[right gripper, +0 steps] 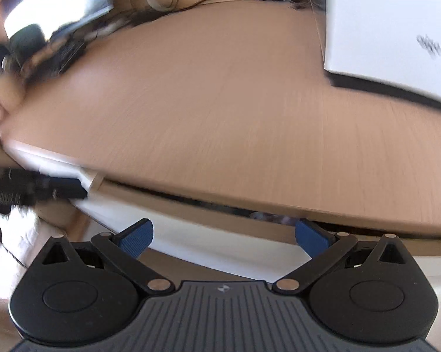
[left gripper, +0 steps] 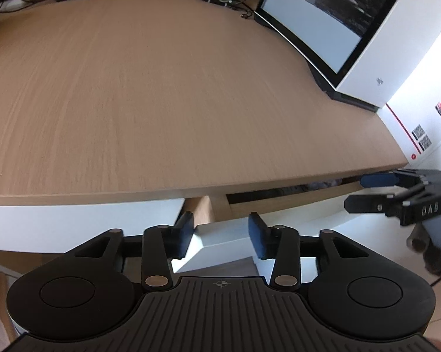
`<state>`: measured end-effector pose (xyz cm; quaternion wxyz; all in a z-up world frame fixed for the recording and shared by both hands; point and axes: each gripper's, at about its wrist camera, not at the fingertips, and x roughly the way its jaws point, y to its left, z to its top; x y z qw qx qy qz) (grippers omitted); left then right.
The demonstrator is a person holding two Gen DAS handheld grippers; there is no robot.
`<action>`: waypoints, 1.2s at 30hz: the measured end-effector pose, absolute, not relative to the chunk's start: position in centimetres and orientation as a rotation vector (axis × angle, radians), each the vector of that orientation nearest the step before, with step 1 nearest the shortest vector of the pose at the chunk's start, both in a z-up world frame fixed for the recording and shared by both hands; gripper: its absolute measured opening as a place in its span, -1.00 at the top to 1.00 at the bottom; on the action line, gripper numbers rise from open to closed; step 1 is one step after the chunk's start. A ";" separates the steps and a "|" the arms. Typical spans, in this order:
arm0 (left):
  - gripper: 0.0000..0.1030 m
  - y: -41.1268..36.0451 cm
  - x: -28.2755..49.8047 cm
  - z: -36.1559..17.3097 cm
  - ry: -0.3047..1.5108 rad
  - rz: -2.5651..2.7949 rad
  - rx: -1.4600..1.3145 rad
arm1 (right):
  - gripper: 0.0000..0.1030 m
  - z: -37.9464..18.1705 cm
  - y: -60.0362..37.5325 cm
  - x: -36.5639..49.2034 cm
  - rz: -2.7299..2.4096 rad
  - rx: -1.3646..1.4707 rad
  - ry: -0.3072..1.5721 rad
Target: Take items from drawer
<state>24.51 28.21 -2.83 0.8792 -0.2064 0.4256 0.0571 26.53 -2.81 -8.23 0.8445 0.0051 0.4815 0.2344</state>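
Where sharp — left view — monitor only

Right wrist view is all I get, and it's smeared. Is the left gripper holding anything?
Observer: No. The left gripper is open and grips nothing; it points at the gap between two drawer fronts.
Operator: Is a drawer open?
Observer: Slightly. The right-hand drawer stands out a little from under the desk top; its inside is too dark to read.
Operator: And my gripper?
Observer: The right gripper is open and empty, its fingers one above the other at that drawer's top edge.
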 end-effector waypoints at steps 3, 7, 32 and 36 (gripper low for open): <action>0.11 27.9 24.0 -2.9 0.878 0.121 -0.428 | -1.00 -8.3 -3.1 25.7 0.523 0.017 1.043; 0.36 27.7 22.9 -2.7 0.877 0.169 -0.458 | -1.00 -8.3 -2.8 24.6 0.557 -0.023 1.037; 0.35 11.2 23.7 -1.9 0.997 0.365 -0.361 | -1.00 -8.5 -6.4 17.6 0.674 -0.058 0.908; 0.35 9.7 23.4 -2.4 1.006 0.375 -0.373 | -1.00 -8.5 -7.1 16.7 0.663 -0.035 0.918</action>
